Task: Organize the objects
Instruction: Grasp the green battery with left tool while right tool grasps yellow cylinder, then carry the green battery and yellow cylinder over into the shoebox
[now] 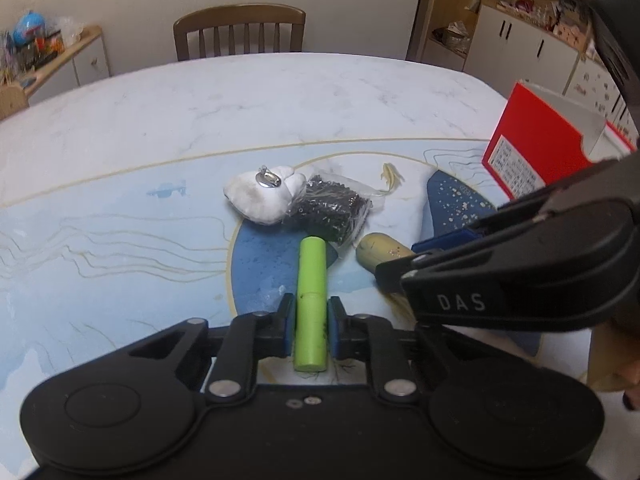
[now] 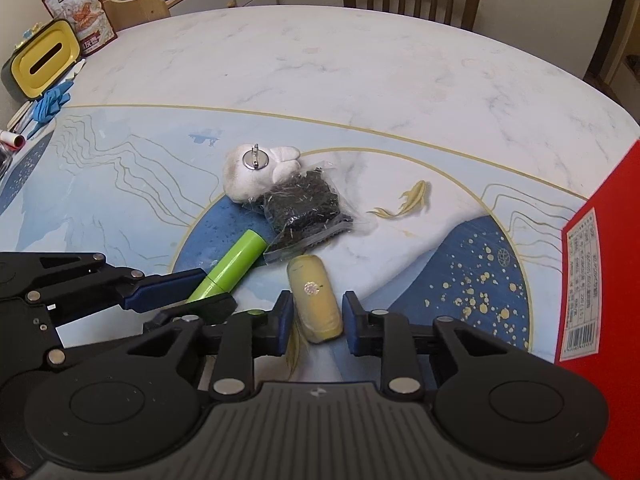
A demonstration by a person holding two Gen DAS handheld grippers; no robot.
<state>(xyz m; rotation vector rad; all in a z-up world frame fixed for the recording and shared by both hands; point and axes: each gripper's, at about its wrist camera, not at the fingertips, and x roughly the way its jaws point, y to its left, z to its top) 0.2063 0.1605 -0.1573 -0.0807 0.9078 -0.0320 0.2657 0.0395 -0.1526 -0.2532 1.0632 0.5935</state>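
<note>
Your left gripper lies low and level over the table, its blue pads pressed against both sides of the green tube, while your right gripper reaches in beside it with jaws parted around the yellow oblong case, a gap visible on the right side. Just beyond them lie the clear bag of black beads and the white plush badge, touching each other. Only your right view shows the yellow tissue box and blue gloves far left; both views show the red box.
</note>
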